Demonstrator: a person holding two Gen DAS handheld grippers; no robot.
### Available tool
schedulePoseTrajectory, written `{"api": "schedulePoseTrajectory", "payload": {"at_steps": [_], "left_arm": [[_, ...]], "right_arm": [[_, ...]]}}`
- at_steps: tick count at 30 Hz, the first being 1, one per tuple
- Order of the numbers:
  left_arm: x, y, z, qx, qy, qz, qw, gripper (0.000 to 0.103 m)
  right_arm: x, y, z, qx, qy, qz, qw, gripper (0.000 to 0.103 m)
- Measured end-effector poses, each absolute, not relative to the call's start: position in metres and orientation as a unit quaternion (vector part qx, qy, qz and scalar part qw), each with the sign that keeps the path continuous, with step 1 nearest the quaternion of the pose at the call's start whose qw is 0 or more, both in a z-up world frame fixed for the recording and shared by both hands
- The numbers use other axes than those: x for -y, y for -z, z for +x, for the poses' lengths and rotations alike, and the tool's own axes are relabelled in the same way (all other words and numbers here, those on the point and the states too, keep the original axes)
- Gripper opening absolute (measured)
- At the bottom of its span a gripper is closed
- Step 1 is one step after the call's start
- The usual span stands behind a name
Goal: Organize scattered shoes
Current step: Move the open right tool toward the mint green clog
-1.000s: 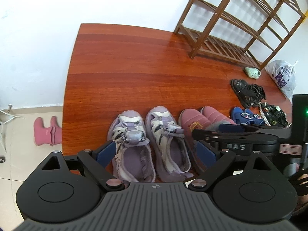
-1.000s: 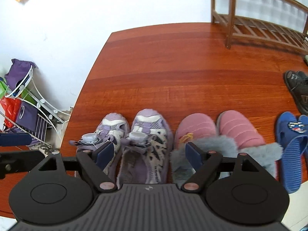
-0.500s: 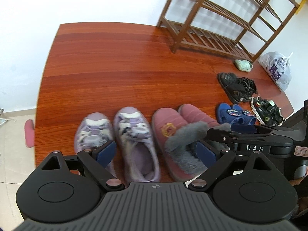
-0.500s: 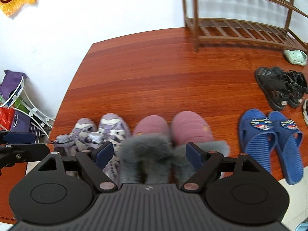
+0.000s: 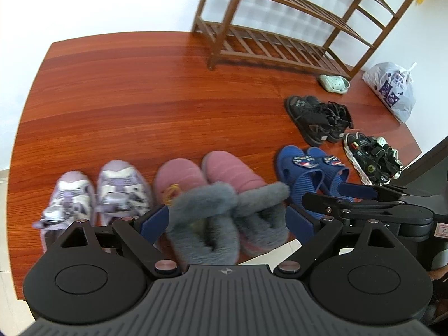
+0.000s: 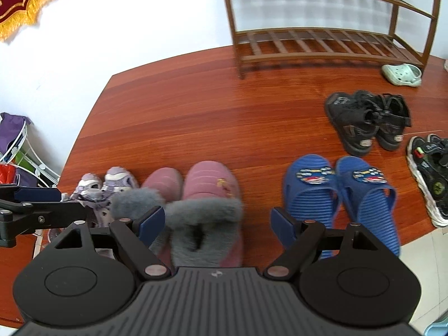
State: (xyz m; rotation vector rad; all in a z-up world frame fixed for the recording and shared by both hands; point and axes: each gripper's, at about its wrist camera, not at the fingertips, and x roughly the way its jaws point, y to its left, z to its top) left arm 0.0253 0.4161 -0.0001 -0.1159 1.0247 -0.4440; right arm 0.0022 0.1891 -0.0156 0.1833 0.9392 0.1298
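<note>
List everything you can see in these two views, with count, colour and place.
sneakers: two, lilac, left end of front row
slippers: two, pink with grey fur, beside sneakers
sandals: two, blue, right of slippers
black sandals: two, behind the blue pair
sport sandals: two, dark with white soles, far right
clog: one, pale green, by the rack
rack: one, brown wood, empty, at wall
mat: one, red-brown wood
bag: one, white plastic, right of rack
left gripper: open, over slippers
right gripper: open, empty
</note>
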Motion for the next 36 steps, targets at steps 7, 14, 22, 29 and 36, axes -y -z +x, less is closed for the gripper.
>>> {"api": "schedulePoseTrajectory", "payload": {"at_steps": [7, 14, 22, 29, 36], "left_arm": [[-0.37, 0.002, 0.021, -0.486, 0.21, -0.054, 0.847, 0.091], [-0.331, 0.007, 0.015, -0.485, 0.21, -0.055, 0.847, 0.091], [-0.294, 0.007, 0.016, -0.476, 0.216, -0.058, 0.851, 0.091], [-0.265, 0.007, 0.027, -0.475, 0.229, -0.053, 0.848, 0.091], [-0.238, 0.016, 0.043, -0.483, 0.24, -0.049, 0.841, 0.091]], "right_arm": [[-0.144, 0.016, -0.007, -0.448, -0.057, 0.09, 0.888, 0.087], [-0.101, 0.014, -0.016, -0.443, -0.054, 0.091, 0.89, 0.087], [-0.057, 0.01, -0.024, -0.435, -0.041, 0.089, 0.895, 0.087], [-0.024, 0.005, -0.022, -0.428, -0.023, 0.092, 0.899, 0.087], [0.01, 0.01, -0.005, -0.432, -0.004, 0.096, 0.897, 0.087]]}}
